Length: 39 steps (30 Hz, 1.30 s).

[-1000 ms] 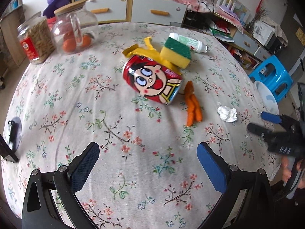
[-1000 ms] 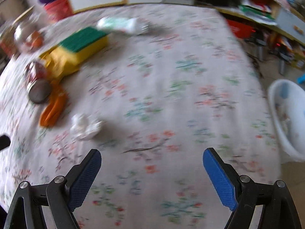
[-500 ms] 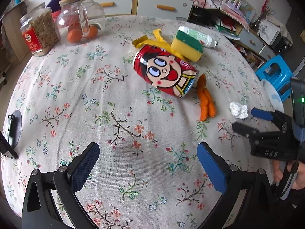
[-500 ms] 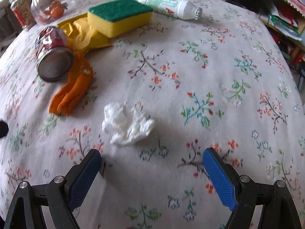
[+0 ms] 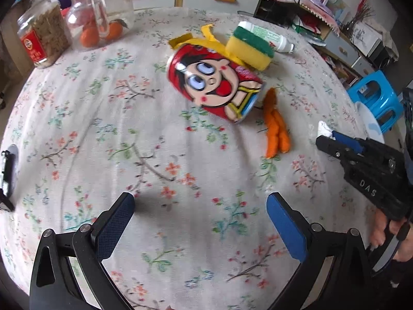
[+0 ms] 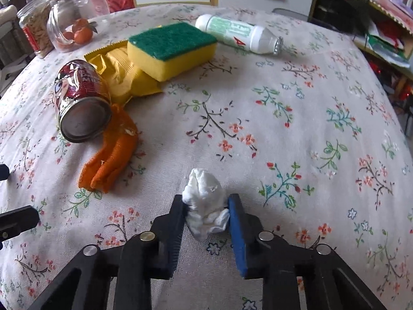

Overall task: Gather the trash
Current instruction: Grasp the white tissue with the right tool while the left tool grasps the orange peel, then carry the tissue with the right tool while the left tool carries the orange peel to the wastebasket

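Lifting comes next: raise my right tool (image 6: 206,213) straight off the surface (image 6: 296,129) so the wad doesn't snag the cloth.

Item: crumpled white tissue (image 6: 205,204), near the surface's edge, pinched between both pads (jaws nearly together).

Item: left tool (image 5: 198,219), jaws wide, holding nothing, hovering over bare cloth.

Remaining nearby: orange peel (image 6: 111,155), red can (image 6: 80,100).

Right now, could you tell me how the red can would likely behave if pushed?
The red can lies on its side, so it would probably roll. It looks dented and likely empty, hence light. The orange peel against its end might check it.
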Each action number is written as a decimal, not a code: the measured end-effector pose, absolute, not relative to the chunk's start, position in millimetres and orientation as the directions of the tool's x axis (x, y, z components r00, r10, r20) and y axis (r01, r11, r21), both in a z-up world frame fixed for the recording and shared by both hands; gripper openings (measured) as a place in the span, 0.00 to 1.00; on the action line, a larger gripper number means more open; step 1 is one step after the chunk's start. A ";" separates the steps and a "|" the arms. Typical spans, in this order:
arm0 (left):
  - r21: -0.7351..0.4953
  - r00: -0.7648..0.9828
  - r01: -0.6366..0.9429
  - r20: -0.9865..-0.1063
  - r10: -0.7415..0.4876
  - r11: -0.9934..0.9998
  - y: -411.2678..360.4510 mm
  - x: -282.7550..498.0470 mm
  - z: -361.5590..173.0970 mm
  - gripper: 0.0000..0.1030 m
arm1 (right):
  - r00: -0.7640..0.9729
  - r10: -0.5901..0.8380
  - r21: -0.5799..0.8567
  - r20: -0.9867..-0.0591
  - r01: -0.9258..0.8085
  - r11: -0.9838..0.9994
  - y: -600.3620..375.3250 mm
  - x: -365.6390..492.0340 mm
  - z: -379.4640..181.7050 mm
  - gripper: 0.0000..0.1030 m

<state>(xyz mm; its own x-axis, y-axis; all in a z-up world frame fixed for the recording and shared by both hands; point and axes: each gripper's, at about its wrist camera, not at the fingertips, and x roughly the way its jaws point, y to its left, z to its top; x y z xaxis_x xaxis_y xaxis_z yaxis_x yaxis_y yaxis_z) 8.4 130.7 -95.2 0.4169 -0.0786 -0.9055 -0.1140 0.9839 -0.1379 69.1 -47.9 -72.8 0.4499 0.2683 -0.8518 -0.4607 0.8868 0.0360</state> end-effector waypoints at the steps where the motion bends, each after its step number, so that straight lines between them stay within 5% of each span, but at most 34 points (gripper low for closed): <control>1: -0.140 0.418 -0.114 -0.905 -0.080 0.984 127.4 9.9 -94.5 1.00 | 0.452 0.270 0.037 -0.850 -0.461 0.887 -48.8 68.8 -71.9 0.26; 5: -0.168 0.441 -0.074 -0.889 -0.119 0.983 111.4 17.7 -92.1 0.99 | 0.461 0.272 0.047 -0.845 -0.443 0.895 -60.1 68.6 -65.7 0.25; 13: -0.241 0.507 0.024 -0.834 -0.219 0.970 82.9 40.9 -92.1 0.58 | 0.480 0.265 0.077 -0.836 -0.376 0.923 -94.9 68.9 -53.5 0.25; 20: -0.199 0.528 0.020 -0.830 -0.180 0.980 69.5 57.3 -99.0 0.44 | 0.491 0.252 0.088 -0.834 -0.331 0.939 -119.4 68.5 -47.8 0.25; 25: -0.215 0.532 0.012 -0.826 -0.188 0.977 68.1 64.3 -100.0 0.22 | 0.498 0.247 0.090 -0.831 -0.318 0.944 -128.7 67.5 -45.6 0.25; 39: -0.280 0.540 0.106 -0.789 -0.292 0.954 25.5 60.5 -76.4 0.17 | 0.534 0.250 0.132 -0.808 -0.249 0.959 -172.8 74.4 -30.9 0.25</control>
<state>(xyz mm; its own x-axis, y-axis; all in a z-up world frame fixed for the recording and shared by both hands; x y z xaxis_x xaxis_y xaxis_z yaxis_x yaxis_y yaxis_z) 60.5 25.5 -76.4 0.5399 -0.2922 -0.7894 0.1065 0.9540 -0.2803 74.4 -172.8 -30.9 0.5336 0.2502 -0.8079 -0.2495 0.9593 0.1323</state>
